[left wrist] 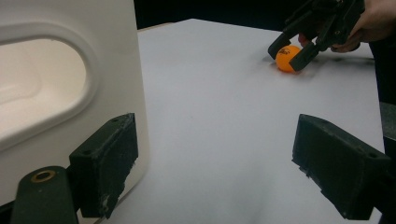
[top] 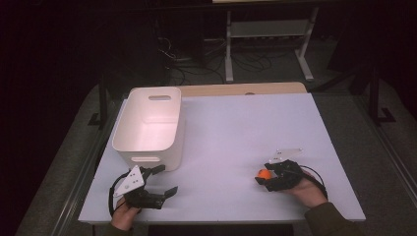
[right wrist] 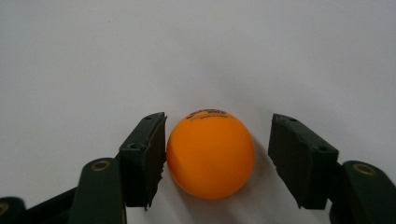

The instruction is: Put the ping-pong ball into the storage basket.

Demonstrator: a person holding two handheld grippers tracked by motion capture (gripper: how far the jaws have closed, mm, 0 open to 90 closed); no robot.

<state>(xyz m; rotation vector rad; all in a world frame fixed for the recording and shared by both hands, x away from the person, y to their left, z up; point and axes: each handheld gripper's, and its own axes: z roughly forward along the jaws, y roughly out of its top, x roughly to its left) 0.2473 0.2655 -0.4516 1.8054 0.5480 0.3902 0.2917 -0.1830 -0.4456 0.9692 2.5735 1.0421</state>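
Right gripper [right wrist: 210, 154] had its jaws straddling the orange ball [right wrist: 210, 156] on the tabletop [top: 236, 128], one pad touching, other not yet, so I hadn't gripped it, while my left gripper [top: 160, 182] waited open beside the white bin [top: 147, 128].

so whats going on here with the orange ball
A person sits at a white table with a hand-held gripper in each hand. The right hand-held gripper straddles an orange ball that rests on the table near the front right. One pad looks to be at the ball's side, while a gap shows at the other, so it is not clamped yet. The left hand-held gripper waits open with nothing between its jaws, beside a white bin on the left.
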